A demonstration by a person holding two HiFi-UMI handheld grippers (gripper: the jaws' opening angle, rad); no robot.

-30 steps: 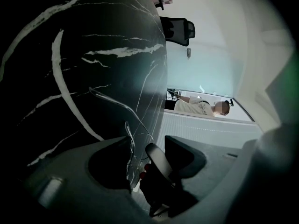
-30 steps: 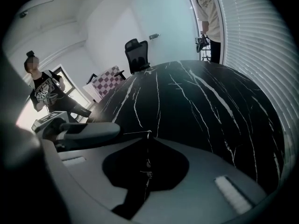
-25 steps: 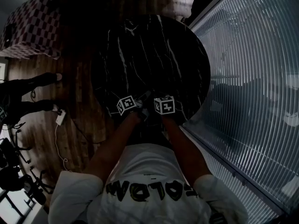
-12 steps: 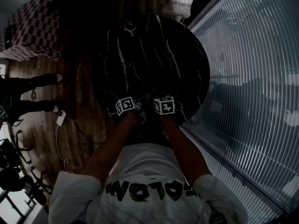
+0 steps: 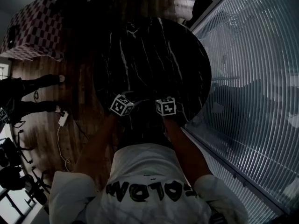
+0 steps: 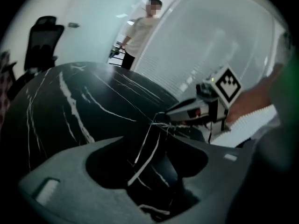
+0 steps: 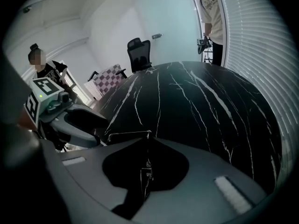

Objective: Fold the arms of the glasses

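Observation:
On the round black marble table (image 5: 154,55) my two grippers sit near the front edge. The right gripper (image 7: 145,160) is shut on the thin wire glasses (image 7: 145,164), whose one arm (image 7: 126,133) sticks out to the left past the jaws. In the left gripper view the glasses (image 6: 158,120) show as fine wires at the right gripper's tip (image 6: 180,112). The left gripper (image 6: 149,171) is apart from them, its jaws wide and opening, with only marble showing between them. In the head view the left gripper (image 5: 132,100) and right gripper (image 5: 156,101) are dim; the glasses cannot be made out there.
A ribbed glass wall (image 5: 252,78) runs close along the table's right side. A checkered box (image 5: 32,29) stands on the wood floor at upper left, with cables and a person's legs (image 5: 28,85) nearby. A black office chair (image 7: 140,52) and a standing person (image 7: 212,17) lie beyond the table.
The left gripper has drawn away to the left from the right gripper and rolled, so its marker cube shows a different face. The right gripper has stayed put.

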